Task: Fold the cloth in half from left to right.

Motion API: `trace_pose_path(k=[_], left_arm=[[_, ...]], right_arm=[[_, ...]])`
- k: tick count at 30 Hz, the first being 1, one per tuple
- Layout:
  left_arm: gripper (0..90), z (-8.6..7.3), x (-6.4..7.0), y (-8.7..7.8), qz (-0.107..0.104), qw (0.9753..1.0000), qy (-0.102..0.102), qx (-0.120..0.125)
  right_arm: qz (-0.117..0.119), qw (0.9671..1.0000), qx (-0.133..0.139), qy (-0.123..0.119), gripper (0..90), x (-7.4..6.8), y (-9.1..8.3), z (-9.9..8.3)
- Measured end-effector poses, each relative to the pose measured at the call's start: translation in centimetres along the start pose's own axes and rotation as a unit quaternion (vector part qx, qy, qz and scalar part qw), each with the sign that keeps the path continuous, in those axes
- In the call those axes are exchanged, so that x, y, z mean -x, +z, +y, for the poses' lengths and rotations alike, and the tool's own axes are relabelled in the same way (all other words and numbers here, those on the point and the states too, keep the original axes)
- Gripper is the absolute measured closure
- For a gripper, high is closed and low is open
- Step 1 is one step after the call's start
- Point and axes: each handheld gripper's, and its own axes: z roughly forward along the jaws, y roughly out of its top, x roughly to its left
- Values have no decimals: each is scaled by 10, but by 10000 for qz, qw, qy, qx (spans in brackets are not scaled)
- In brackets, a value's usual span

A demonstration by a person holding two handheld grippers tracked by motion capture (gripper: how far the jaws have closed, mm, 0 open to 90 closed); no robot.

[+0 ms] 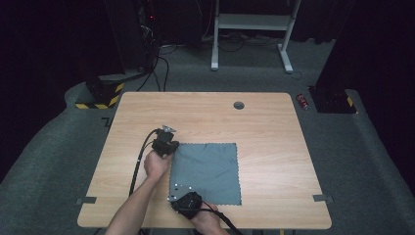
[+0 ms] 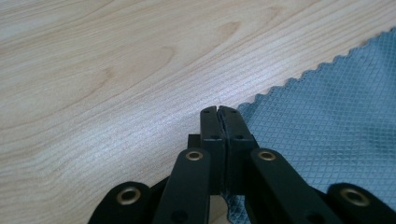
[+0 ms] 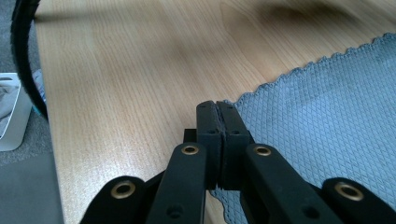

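**Both grippers clamped on the cloth's left corners**

Dark room, grey carpet, and a pale wooden table (image 1: 264,122) taking up the middle of the high view; on it lies a grey-blue cloth (image 1: 208,171), spread flat just below centre of the frame, its edges pinked in a zigzag.

I have the left gripper (image 1: 169,147) at the cloth's upper left corner and the right gripper (image 1: 175,200) at its lower left corner, near the bottom of the frame. In the left gripper view the jaws are pressed together with the corner of the cloth (image 2: 327,121) caught between them; fabric peeks out beneath the jaws at the bottom of that frame. The right gripper view reads the same: jaws clenched on the cloth (image 3: 327,126), a fringe of it visible below them.

I judge this thing thin, light and limp, with a waffle-like weave that should give the pads some bite. It will sag and fold wherever it isn't held, so corners are the sensible hold, and both need to move together or the sheet will twist. Pulling too hard could slip a corner free.
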Motion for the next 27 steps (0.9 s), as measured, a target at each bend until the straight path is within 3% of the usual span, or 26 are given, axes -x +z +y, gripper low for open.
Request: trace_pose_path(k=[2,5,15,27], left_arm=[[892,2,0,0,-68,10000,-12,-32],[894,3,-4,-2,-207,9995,-231,56],[895,6,-13,-17,-405,9974,-490,330],[896,7,-24,-27,-512,9949,-720,478]], right_arm=[[-11,10000,16,-15,888,0,-1,0],[7,10000,69,33,891,1,-5,0],[-16,9999,151,25,896,3,-15,3],[-4,9996,296,8,897,4,-26,15]])
